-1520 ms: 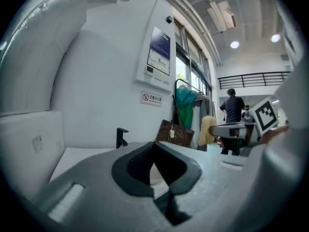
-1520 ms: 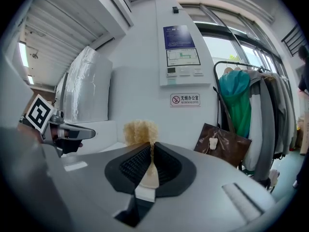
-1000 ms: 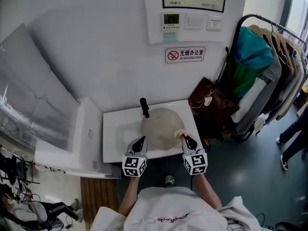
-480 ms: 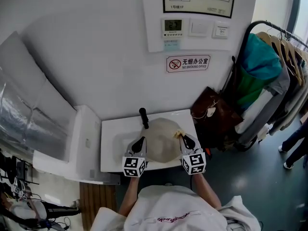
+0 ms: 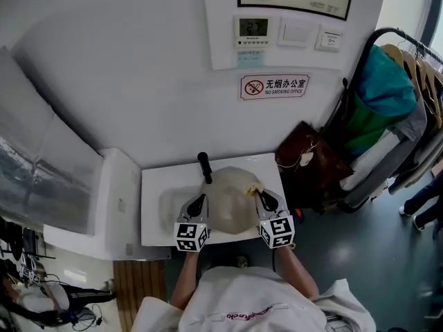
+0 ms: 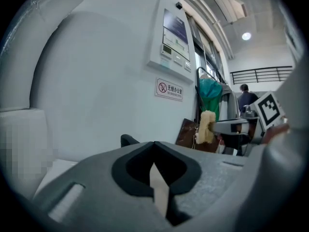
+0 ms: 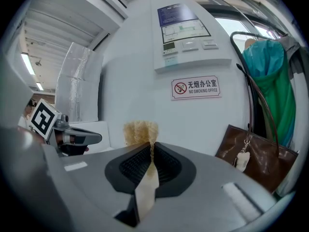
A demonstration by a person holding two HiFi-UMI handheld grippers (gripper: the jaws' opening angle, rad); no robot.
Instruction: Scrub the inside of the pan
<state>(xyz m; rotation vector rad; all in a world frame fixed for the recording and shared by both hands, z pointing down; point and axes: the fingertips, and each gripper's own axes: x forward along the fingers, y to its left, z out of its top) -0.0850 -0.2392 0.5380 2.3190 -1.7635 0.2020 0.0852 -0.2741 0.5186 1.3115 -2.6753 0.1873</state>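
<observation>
A pan [image 5: 227, 198] with a pale beige inside and a black handle [image 5: 205, 166] rests on a small white table [image 5: 158, 184] against the wall. My left gripper [image 5: 200, 200] is at the pan's left rim, jaws closed with a thin beige sliver between them that looks like the rim. The handle [image 6: 128, 140] pokes up just behind those jaws. My right gripper [image 5: 258, 194] is at the pan's right rim, shut on a yellow sponge [image 7: 140, 131]. The sponge [image 5: 254, 187] sticks out past the fingertips over the rim.
A white cabinet [image 5: 119, 200] adjoins the table on the left. A brown bag [image 5: 309, 162] stands right of it, below a clothes rack [image 5: 396, 109] of hanging garments. The wall with a no-smoking sign [image 5: 274, 86] is directly behind.
The head view has shifted slightly. Both grippers keep their hold at the pan's rims, with the sponge a little further over the right rim.
</observation>
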